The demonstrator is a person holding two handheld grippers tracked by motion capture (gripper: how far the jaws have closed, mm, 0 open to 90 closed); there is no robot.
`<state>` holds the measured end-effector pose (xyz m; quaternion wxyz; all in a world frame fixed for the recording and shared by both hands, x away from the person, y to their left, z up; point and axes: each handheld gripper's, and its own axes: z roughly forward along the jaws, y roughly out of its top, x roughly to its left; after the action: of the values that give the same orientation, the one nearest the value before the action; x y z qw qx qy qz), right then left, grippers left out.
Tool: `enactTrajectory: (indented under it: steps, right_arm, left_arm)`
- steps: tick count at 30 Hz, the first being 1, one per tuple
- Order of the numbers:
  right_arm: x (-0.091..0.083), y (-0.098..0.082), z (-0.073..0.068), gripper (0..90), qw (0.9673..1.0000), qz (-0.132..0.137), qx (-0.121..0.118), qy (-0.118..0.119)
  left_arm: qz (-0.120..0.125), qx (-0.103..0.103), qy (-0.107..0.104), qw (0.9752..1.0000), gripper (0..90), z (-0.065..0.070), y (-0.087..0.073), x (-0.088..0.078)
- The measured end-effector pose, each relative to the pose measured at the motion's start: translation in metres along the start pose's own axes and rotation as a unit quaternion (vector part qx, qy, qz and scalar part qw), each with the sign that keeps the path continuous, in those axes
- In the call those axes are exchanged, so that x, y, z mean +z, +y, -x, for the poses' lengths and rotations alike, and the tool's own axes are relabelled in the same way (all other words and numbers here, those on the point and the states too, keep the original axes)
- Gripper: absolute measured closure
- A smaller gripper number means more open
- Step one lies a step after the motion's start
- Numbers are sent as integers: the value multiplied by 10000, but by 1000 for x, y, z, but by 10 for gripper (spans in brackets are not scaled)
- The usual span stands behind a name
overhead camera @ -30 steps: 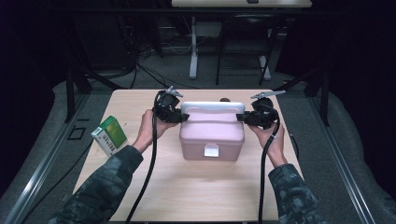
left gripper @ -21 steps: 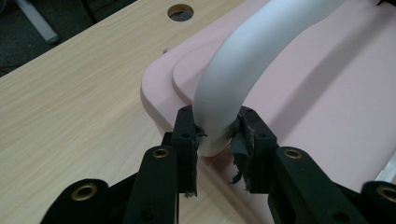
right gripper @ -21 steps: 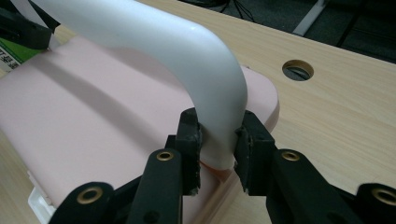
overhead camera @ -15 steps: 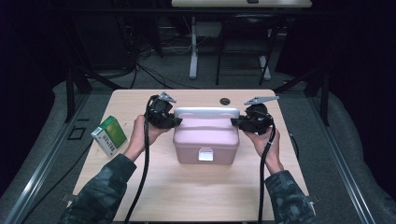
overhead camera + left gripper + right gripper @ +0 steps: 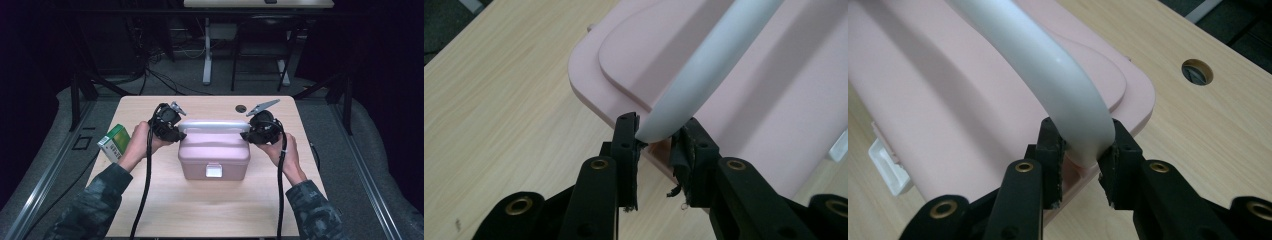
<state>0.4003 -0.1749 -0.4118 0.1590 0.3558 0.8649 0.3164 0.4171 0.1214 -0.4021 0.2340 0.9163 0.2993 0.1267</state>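
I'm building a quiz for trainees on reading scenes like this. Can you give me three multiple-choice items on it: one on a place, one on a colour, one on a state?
1. Where does the green carton lie?
A. at the table's left edge
B. on the box lid
C. by the cable hole

2. What colour is the storage box?
A. blue
B. pink
C. yellow

3. How does the left tool stand to the white handle?
A. open, far off
B. shut on the latch
C. shut on the handle's end

Answers: 1 A, the high view shows it beside the left forearm. 2 B, lid and body are pink. 3 C, the left gripper view shows both jaws pressed on the handle's end.
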Motion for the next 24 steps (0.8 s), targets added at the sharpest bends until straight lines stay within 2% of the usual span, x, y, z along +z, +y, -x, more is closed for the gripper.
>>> enactTrajectory:
  steps: [4,5,6,7,8,11,17,24]
  right_arm:
    - [0,11,-6,726,9989,-338,-317,-12]
    - [0,11,-6,726,9989,-338,-317,-12]
    - [0,16,-8,729,9978,-500,-425,-12]
    - [0,18,-9,731,9971,-595,-466,-4]
    - [1,20,-11,733,9966,-648,-511,8]
    - [2,24,-15,736,9940,-860,-680,40]
    - [2,27,-23,740,9911,-1018,-844,176]
    - [2,27,-31,741,9896,-1064,-938,244]
  left_arm:
    - [-337,196,7,9992,729,0,2,-4]
    - [-337,196,7,9992,730,0,2,-4]
    - [-448,269,25,9986,730,1,2,-5]
    - [-448,269,25,9986,730,1,2,-5]
    - [-552,319,34,9980,731,2,2,-6]
    - [-611,347,14,9975,732,2,2,-8]
    - [-751,435,-33,9962,733,0,-3,-12]
    - [-685,362,-136,9969,735,0,-12,-17]
